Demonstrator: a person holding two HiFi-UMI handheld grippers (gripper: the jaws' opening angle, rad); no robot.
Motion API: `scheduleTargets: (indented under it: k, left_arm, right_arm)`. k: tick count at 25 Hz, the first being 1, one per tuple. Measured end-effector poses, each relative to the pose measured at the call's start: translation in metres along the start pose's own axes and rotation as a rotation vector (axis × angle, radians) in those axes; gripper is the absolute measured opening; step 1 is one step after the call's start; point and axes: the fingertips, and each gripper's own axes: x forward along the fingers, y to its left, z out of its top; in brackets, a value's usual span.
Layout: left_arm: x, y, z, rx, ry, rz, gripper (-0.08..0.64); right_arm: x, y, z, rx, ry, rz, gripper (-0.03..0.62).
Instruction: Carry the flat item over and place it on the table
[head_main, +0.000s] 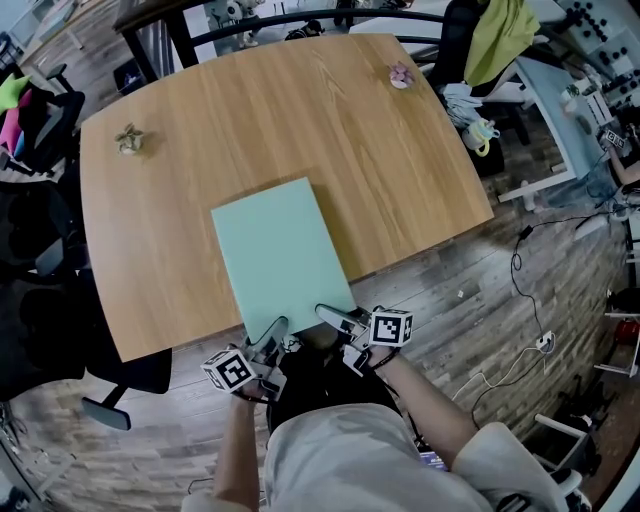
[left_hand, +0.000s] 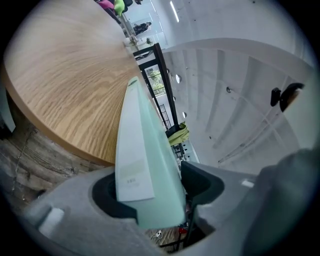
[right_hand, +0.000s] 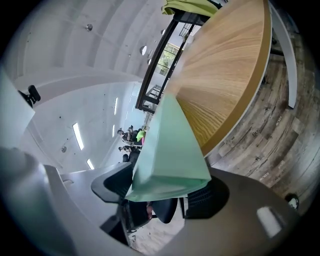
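Observation:
A pale green flat board (head_main: 280, 245) lies on the round-cornered wooden table (head_main: 300, 110), its near end sticking out past the table's front edge. Both grippers sit at that near end. In the left gripper view the board (left_hand: 142, 150) runs edge-on between the jaws of my left gripper (left_hand: 152, 187), whose pads press on it. My left gripper (head_main: 272, 335) holds the near left corner. My right gripper (head_main: 335, 318) is at the near right corner. There the board (right_hand: 170, 150) sits between the jaws of my right gripper (right_hand: 160, 192), which stand apart from it.
A small dried flower (head_main: 128, 140) lies at the table's far left and a pink trinket (head_main: 401, 75) at its far right. Black chairs (head_main: 40, 300) stand to the left. A yellow-green cloth (head_main: 500, 35) hangs over a chair at the back right. Cables (head_main: 520, 260) trail on the floor.

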Motion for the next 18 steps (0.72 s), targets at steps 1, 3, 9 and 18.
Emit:
scheduleTargets:
  k: [1, 3, 9, 18]
  left_arm:
    - [0.000, 0.001, 0.000, 0.003, 0.009, 0.002, 0.282]
    - [0.001, 0.002, 0.002, 0.005, 0.024, 0.009, 0.287]
    - [0.004, 0.010, -0.001, 0.035, 0.044, 0.059, 0.314]
    - [0.003, 0.012, 0.001, 0.065, 0.074, 0.111, 0.334]
  right_arm:
    - [0.001, 0.000, 0.001, -0.011, -0.002, -0.007, 0.335]
    - [0.002, -0.003, 0.002, -0.030, -0.001, -0.027, 0.341]
    - [0.002, -0.005, 0.008, -0.094, -0.018, -0.048, 0.365]
    - [0.003, -0.009, 0.015, -0.274, -0.025, -0.114, 0.430]
